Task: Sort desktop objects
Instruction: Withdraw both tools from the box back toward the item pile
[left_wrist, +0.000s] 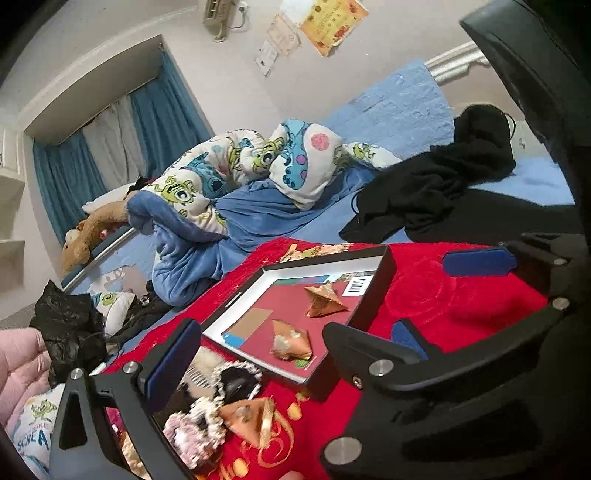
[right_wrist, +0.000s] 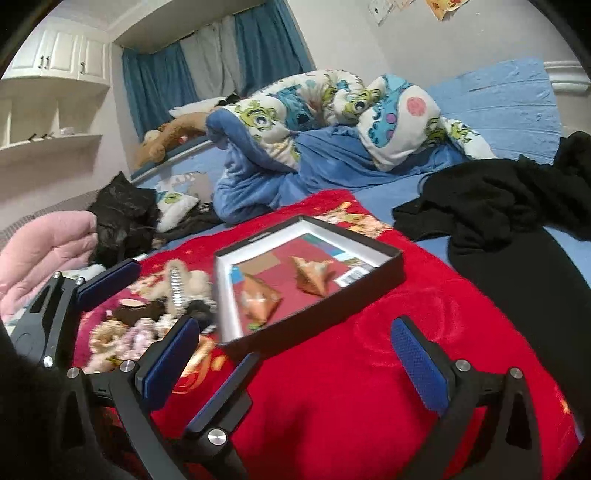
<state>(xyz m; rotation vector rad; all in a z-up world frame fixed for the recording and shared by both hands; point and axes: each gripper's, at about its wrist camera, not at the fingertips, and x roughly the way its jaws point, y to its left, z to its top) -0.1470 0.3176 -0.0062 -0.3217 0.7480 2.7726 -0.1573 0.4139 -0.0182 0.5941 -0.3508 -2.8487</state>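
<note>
Holding the left hand-held gripper (left_wrist: 290, 350) wide open, blue pads (left_wrist: 173, 356) well apart, gripping nothing. Hovering over the near left corner of a shallow black box (left_wrist: 386, 266) lying on a red blanket (left_wrist: 454, 314) spread across the bed.

Keeping the right hand-held gripper (right_wrist: 291, 369) likewise open and empty, spreading its fingers above bare red blanket just in front of the box. Showing, in the right wrist view, the left tool crossing in from the left, one pad over the pile and the other beside the box corner.

Resting inside the box, on its dark red floor: two orange folded paper pyramids, one farther (left_wrist: 325, 299), one nearer (left_wrist: 290, 339), lying apart from each other. Sitting outside the box, on the blanket, a third orange pyramid (left_wrist: 245, 411), low between the left fingers and touching neither pad.

Crowding just left of that third pyramid: a loose pile of hair things, among them a black scrunchie with pale trim (left_wrist: 236, 378), a pink scrunchie (left_wrist: 192, 432) and a toothed clip (right_wrist: 177, 286), all blurring in both views.

Lying beyond the blanket: a cartoon-print duvet (left_wrist: 236, 162), a black garment (left_wrist: 436, 181) and a brown plush toy (left_wrist: 92, 232) near blue curtains (left_wrist: 162, 110).
</note>
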